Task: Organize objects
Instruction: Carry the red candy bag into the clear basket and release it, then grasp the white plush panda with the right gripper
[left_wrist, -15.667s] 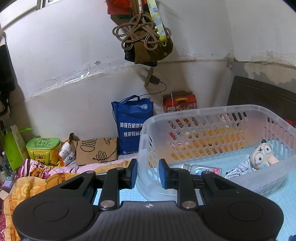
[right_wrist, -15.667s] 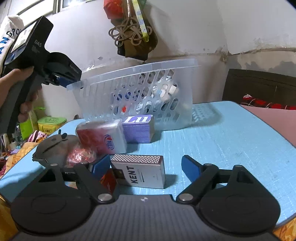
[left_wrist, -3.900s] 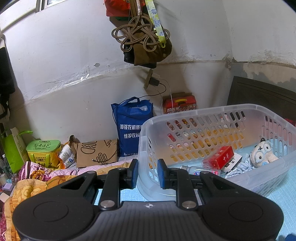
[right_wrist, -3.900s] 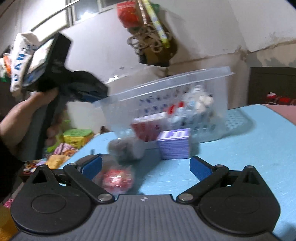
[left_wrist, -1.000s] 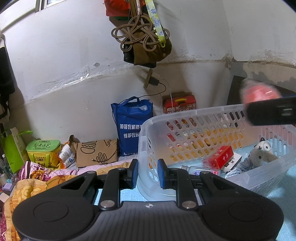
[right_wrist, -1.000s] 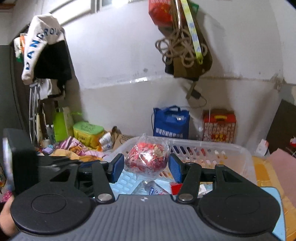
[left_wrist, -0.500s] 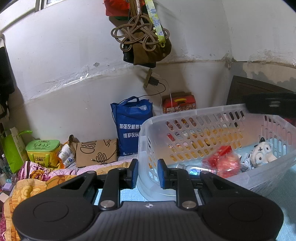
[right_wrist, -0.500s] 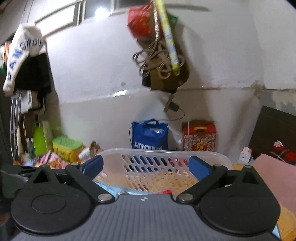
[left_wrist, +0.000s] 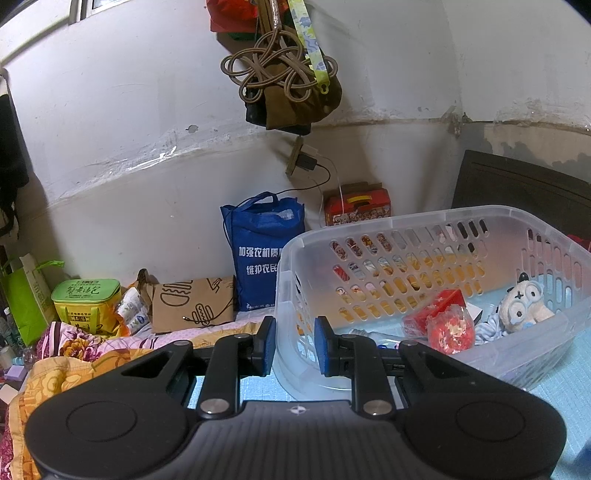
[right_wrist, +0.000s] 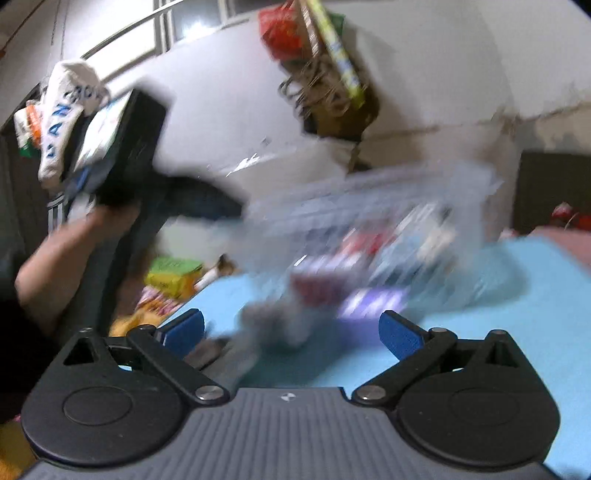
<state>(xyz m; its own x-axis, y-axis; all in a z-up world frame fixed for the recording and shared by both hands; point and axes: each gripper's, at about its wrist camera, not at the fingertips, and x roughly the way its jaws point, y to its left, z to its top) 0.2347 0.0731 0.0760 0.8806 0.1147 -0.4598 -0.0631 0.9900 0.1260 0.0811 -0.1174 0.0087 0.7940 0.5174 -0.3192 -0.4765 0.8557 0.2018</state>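
Blue bag (left_wrist: 263, 246) just behind basket (left_wrist: 424, 221)

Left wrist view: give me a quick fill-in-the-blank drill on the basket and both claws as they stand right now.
1. The red mesh ball lies inside the clear plastic ____.
2. The left claw is shut on the basket's ____.
3. The right claw stands ____ with nothing held between its blue pads.
4. The plush toy sits to the ____ of the red mesh ball in the left wrist view.

Missing words: basket; rim; open; right
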